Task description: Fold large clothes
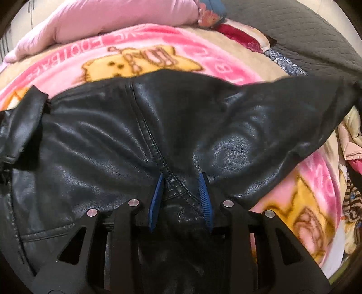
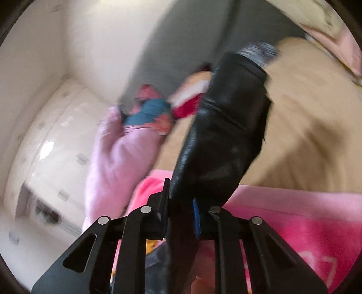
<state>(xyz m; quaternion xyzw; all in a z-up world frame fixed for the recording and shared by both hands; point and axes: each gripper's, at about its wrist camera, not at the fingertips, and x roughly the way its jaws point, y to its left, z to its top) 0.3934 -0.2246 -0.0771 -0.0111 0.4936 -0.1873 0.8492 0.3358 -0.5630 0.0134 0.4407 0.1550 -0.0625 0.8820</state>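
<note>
The fold is only starting: the black jacket is still spread out.

The black leather jacket [image 1: 158, 126] lies open on the pink cartoon blanket [image 1: 140, 56] on the bed. The left hand-held gripper [image 1: 181, 192] pinches a seam near the jacket's near edge. The right hand-held gripper [image 2: 181, 199] is closed on the sleeve [image 2: 226, 126] and holds it up. I think all the folds are still left to do.

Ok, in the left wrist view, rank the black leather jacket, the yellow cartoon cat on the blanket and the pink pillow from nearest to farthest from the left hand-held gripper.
1. Black leather jacket: pinched at its seam in the left hand-held gripper.
2. Yellow cartoon cat: on the blanket just beyond the jacket's far edge, centre-left.
3. Pink pillow: at the top left, behind the cat.
</note>
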